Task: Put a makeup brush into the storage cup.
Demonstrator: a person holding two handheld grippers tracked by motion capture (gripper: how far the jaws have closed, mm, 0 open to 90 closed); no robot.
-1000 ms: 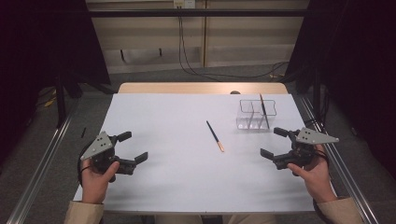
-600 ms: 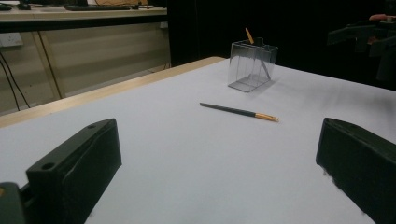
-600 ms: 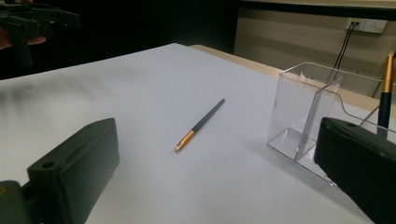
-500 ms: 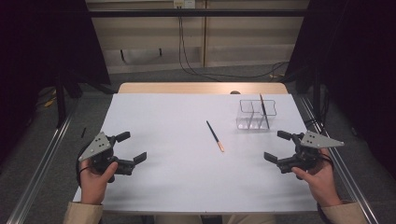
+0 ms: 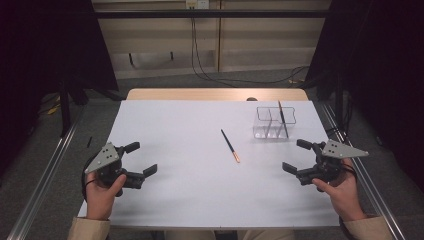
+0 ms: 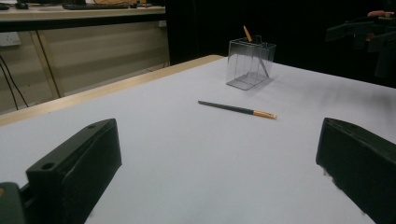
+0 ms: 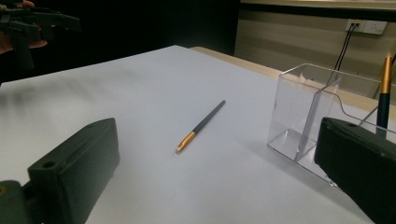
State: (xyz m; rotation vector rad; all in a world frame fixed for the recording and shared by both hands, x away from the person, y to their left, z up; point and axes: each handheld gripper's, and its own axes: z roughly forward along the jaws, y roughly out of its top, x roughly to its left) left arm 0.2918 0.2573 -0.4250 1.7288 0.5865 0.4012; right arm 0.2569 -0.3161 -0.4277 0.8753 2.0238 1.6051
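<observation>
A dark pen with an orange end (image 5: 230, 145) (image 6: 237, 109) (image 7: 200, 126) lies loose at the middle of the white table (image 5: 190, 200). A clear plastic holder with compartments (image 5: 273, 122) (image 6: 248, 64) (image 7: 310, 116) stands at the back right, with a second dark pen (image 5: 283, 118) (image 7: 384, 93) leaning inside it. My left gripper (image 5: 137, 159) (image 6: 219, 168) rests open near the front left, nothing between its jaws. Open too, my right gripper (image 5: 295, 156) (image 7: 219, 168) sits at the front right, just in front of the holder.
The table's wooden far edge (image 5: 215, 94) borders a floor with cables (image 5: 210, 75). Metal rails (image 5: 45, 180) run along both sides. Each hand's gripper appears far off in the other's view, the right gripper (image 6: 369, 35) and the left gripper (image 7: 28, 25).
Both grippers have drawn slightly back toward the table's front edge. The pen and the holder have not moved.
</observation>
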